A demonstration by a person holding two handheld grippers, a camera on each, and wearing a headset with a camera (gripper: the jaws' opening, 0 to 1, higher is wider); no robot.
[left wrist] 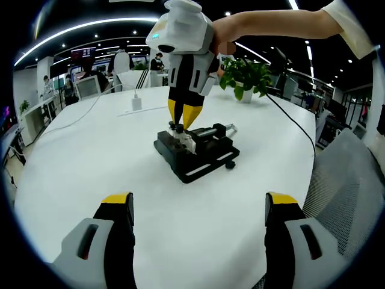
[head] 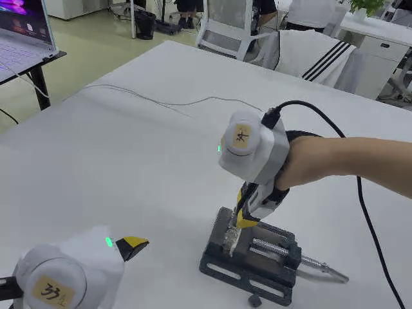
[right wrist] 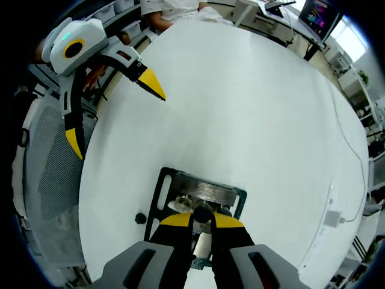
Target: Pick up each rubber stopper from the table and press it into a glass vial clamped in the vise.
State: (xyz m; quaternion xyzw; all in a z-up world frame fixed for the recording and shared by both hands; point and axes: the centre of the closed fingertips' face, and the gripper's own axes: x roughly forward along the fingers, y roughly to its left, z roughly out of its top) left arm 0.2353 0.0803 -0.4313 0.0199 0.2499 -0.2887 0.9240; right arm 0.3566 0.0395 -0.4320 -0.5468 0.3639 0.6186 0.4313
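The stopper (right wrist: 203, 212) is pinched between the jaws of your right tool (head: 242, 221), right at the mouth of the glass vial (head: 230, 239) standing upright in the vise (head: 270, 267). The push looks to run straight down the vial's axis. Your left tool (left wrist: 200, 198), jaws spread wide, hovers well apart over the table (head: 129, 161).

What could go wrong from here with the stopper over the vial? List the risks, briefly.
1. The right tongs pinch the stopper at their very tips, so it may slip out or seat crooked.
2. The vial is glass, clamped in the vise; an off-centre push could crack it.
3. The left tongs hang open, well away, so nothing steadies the vise if it slides on the table.
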